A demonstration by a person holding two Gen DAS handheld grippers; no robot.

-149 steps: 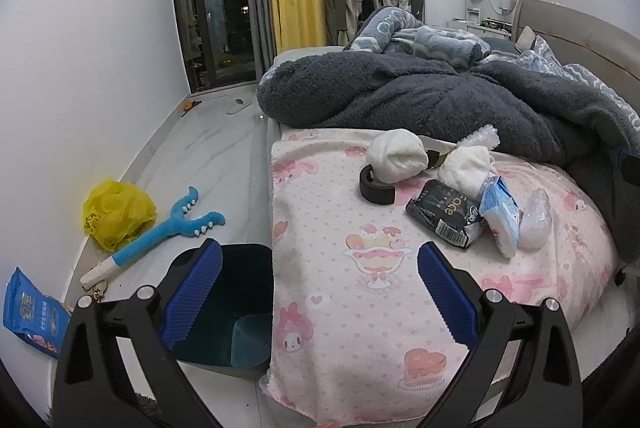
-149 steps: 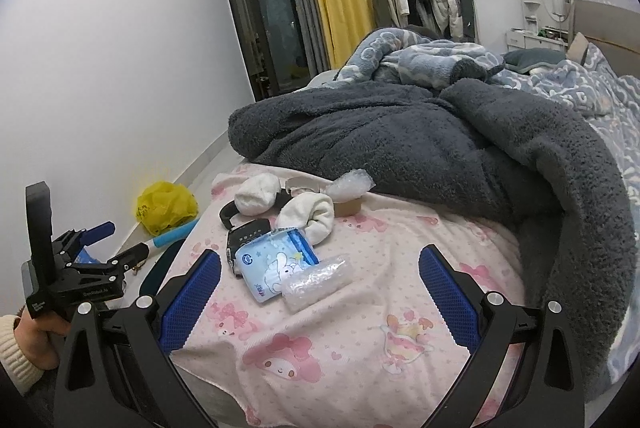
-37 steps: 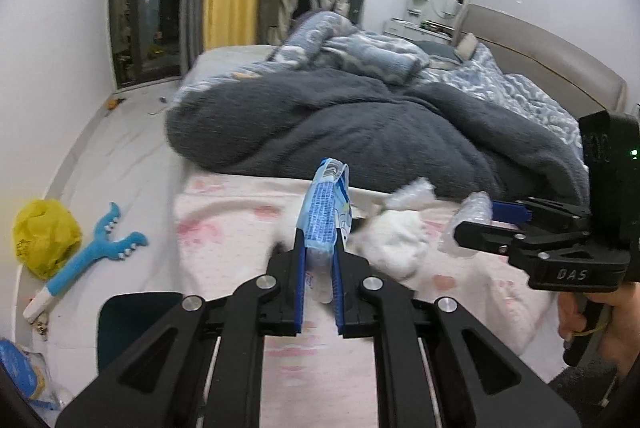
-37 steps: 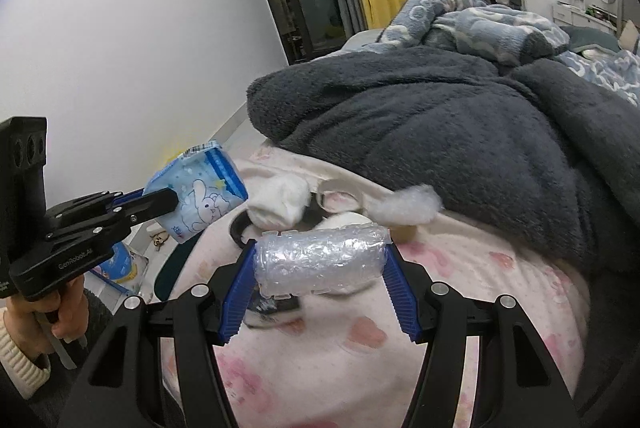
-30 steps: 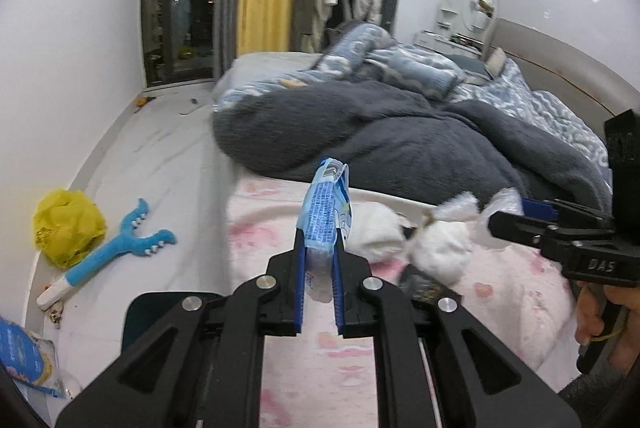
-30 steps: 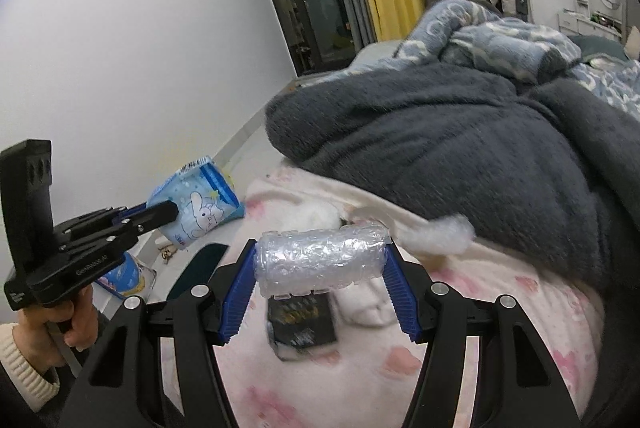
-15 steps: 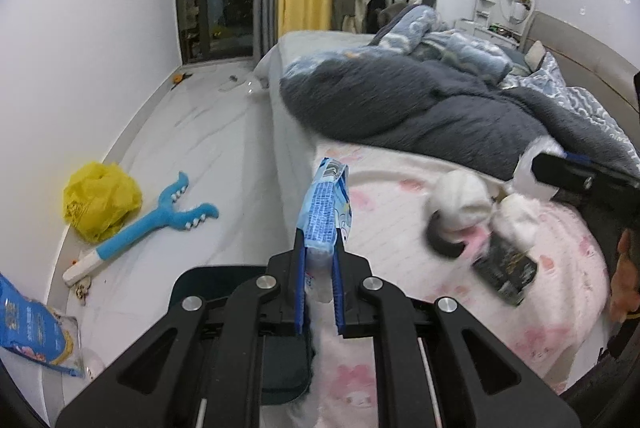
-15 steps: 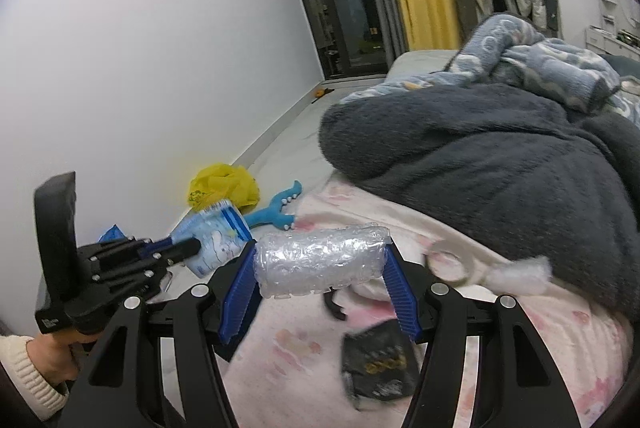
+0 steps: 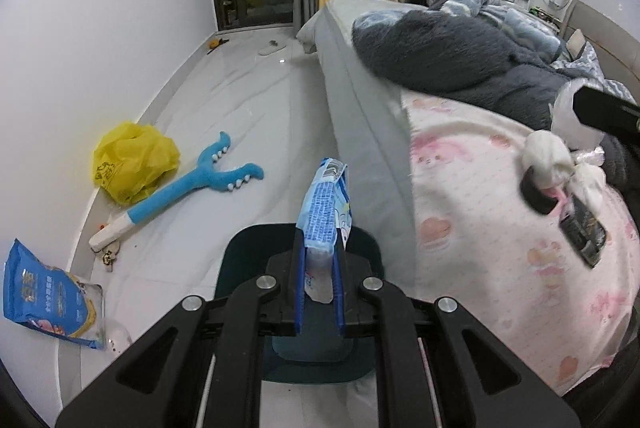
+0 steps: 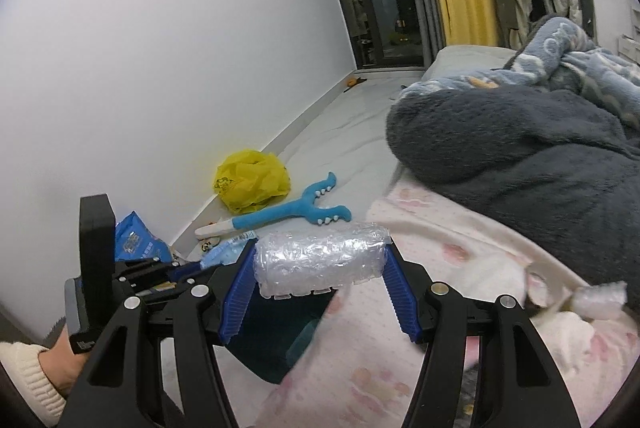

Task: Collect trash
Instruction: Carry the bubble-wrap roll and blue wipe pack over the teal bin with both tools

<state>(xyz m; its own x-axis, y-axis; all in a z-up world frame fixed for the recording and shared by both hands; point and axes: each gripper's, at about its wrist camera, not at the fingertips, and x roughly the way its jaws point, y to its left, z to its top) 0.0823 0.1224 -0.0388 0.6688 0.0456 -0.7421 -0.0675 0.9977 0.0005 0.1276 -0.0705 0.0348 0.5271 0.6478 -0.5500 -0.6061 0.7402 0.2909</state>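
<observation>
Now both hands carry trash toward the dark bin (image 9: pixel 256 260) on the floor beside the bed's near edge. Left gripper (image 9: pixel 319 276) is clenched on the blue tissue pack (image 9: pixel 326 211), directly above the bin's mouth. Right gripper (image 10: pixel 320 292) clamps the bubble-wrap roll (image 10: pixel 320 260), nearer the bed (image 10: pixel 440 256). Judgement: centre each load over the opening before letting go, left first, so neither lands on the rim.

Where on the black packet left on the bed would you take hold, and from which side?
Grip the black packet across its short width, near the middle, coming down from above. It lies flat on the pink bedspread with its long axis running away from the black ring at its upper end, so fingers set across the long edges should stay clear of the ring. Its thickness cannot be judged.
</observation>
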